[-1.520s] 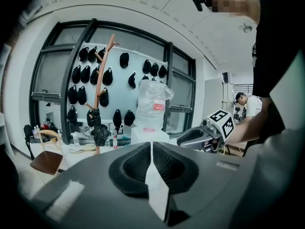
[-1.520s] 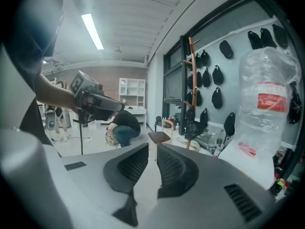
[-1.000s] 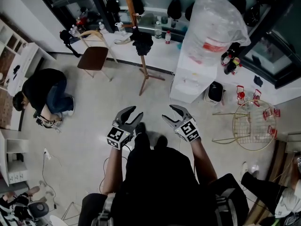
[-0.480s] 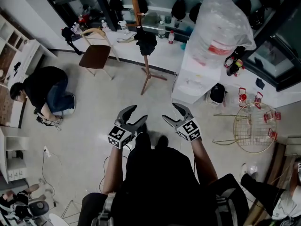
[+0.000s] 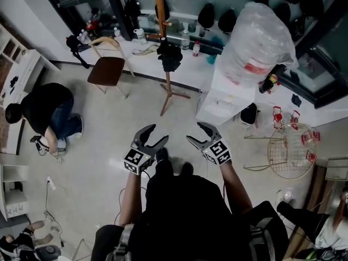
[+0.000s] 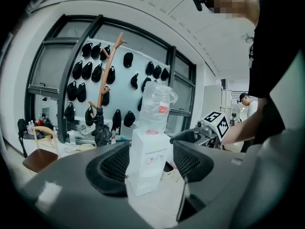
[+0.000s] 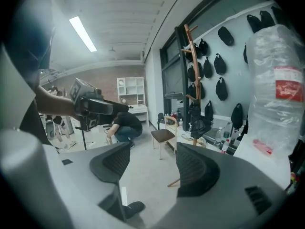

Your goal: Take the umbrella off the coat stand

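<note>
The umbrella (image 5: 169,56) hung folded on the stand (image 5: 165,88), well ahead across the floor (image 5: 109,124). The left gripper (image 5: 156,133), jaws just opening, and the right gripper (image 5: 197,132), jaws just narrowing slightly, were both released and empty. It seemed best to walk close first, then grip the umbrella and lift it free.

Noting the coat stand (image 5: 159,7) showing smooth, reddish bare wood. The umbrella (image 5: 169,56) is hanging as matt black cloth. My left gripper (image 6: 150,161) and right gripper (image 7: 152,166) are showing matt dark plastic jaws with mesh-textured pads. The floor (image 5: 109,124) is gleaming faintly.

Black short-sleeved top (image 5: 185,211)
</note>
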The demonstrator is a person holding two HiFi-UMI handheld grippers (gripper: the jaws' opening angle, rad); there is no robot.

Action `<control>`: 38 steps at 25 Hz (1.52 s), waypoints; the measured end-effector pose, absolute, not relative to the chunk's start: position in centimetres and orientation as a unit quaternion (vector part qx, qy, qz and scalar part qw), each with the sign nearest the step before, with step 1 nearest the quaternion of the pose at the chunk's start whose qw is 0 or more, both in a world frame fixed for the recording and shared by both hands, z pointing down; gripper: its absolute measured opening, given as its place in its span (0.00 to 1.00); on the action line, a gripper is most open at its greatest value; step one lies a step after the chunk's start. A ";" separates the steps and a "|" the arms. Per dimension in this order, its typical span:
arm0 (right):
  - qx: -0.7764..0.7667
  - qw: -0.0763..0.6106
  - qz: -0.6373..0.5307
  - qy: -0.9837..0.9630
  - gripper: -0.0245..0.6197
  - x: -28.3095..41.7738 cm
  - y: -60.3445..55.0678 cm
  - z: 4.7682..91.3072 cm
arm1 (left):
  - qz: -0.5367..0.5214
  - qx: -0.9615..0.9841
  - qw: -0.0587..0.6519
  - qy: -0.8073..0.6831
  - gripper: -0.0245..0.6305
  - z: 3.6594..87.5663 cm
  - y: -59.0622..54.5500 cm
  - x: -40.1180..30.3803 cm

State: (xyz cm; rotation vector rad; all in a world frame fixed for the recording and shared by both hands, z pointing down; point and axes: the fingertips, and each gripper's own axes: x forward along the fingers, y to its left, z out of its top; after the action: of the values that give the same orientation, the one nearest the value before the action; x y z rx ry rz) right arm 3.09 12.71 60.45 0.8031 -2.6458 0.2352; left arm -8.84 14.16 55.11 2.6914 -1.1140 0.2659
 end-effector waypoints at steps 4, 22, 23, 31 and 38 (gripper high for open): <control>0.289 0.192 0.089 -0.934 0.50 1.7 10.8 60.7 | 0.083 0.920 0.110 -0.367 0.47 55.1 11.8 -10.3; 0.355 0.196 0.119 -0.906 0.50 -5.1 4.6 62.9 | 0.102 0.938 0.110 -0.311 0.44 55.9 3.0 -18.6; 0.360 0.194 0.119 -0.905 0.50 -5.3 4.3 62.9 | 0.104 0.939 0.110 -0.308 0.44 56.0 2.6 -18.9; 0.383 0.194 0.128 -0.894 0.50 -5.6 2.6 63.4 | 0.111 0.943 0.116 -0.290 0.43 56.5 0.2 -19.7; 0.381 0.193 0.130 -0.895 0.50 -4.3 0.1 63.9 | 0.118 0.940 0.119 -0.296 0.43 57.2 -2.2 -18.5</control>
State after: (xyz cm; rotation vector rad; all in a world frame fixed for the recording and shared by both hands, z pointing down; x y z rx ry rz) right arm -4.32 0.11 63.94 1.0692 -2.5104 0.3648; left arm -18.54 -2.20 57.15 2.7490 -0.8642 0.3442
